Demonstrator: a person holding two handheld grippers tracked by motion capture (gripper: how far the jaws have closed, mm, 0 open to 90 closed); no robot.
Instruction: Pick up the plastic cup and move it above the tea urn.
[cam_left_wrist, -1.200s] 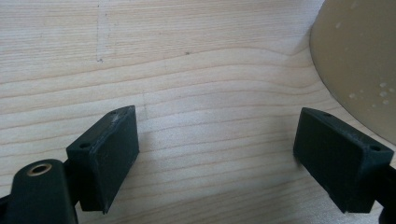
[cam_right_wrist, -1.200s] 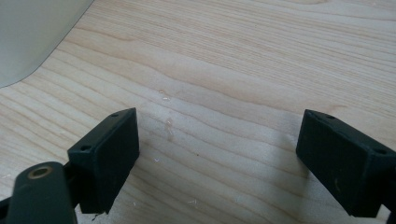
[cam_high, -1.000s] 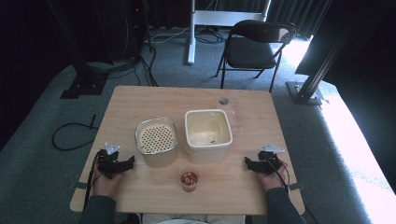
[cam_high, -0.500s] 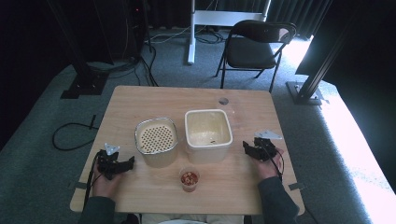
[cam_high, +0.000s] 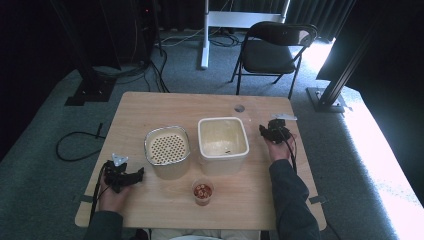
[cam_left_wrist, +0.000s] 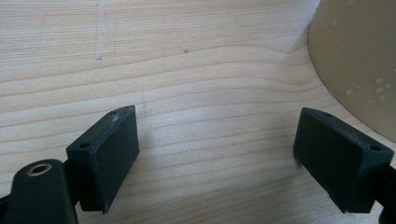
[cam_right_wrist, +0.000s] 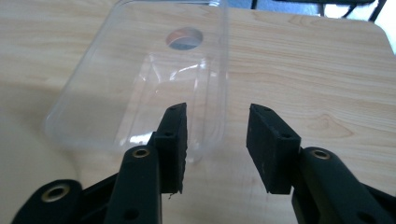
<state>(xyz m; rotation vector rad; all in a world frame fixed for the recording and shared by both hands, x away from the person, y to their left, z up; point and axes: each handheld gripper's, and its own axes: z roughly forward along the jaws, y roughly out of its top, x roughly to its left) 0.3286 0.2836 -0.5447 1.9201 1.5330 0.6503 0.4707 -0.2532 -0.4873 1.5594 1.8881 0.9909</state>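
The clear container (cam_high: 223, 143) stands at the middle of the wooden table (cam_high: 150, 107); from above its square rim looks cream and the bottom shows a few small specks. In the right gripper view its transparent wall (cam_right_wrist: 140, 84) rises just in front of the jaws, and a round hole in the table (cam_right_wrist: 184, 38) is seen through it.

At the far left, the left gripper (cam_high: 131, 176) lies low on the table near the front edge, held by the person's left hand (cam_high: 114, 195). Its jaws are wide apart with only bare wood between them, and a pale curved side of a pot (cam_left_wrist: 359, 60) stands at the right of its own view. Next comes the strainer pot (cam_high: 167, 150) with a perforated insert, just beside the clear container. In front of these two is a small cup (cam_high: 202, 191) with reddish pieces inside. To the right of the container, the right gripper (cam_high: 264, 132) points toward its right wall. Its jaws are partly open and hold nothing. A black folding chair (cam_high: 272, 50) stands behind the table.
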